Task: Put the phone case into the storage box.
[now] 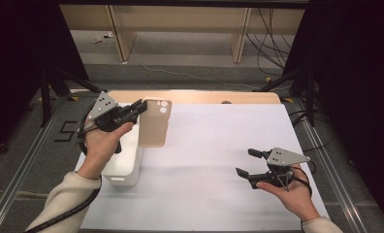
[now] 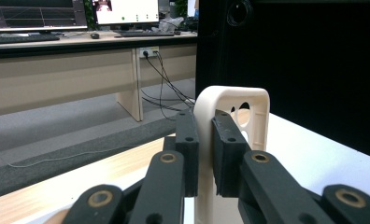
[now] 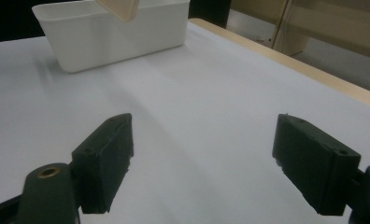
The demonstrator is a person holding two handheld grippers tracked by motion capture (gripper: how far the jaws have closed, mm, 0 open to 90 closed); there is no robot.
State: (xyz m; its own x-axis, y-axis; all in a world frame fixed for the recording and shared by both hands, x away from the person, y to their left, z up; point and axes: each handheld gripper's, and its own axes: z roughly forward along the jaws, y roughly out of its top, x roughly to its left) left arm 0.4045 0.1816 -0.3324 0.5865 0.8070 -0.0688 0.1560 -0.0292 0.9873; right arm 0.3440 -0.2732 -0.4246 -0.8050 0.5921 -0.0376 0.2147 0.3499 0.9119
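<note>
Left gripper (image 1: 140,108) clamps a smooth beige phone case (image 1: 154,123), rounded corners, held above the white rectangular plastic bin (image 1: 124,167) at 9 o'clock on the surface (image 1: 214,145). Right gripper (image 1: 245,163) gapes wide, holding nothing.

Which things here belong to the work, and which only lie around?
In use:
- beige phone case, held by the left gripper
- white plastic bin beside it

Lying about:
- right gripper, fingers open over the white table cover
- floor cables
</note>
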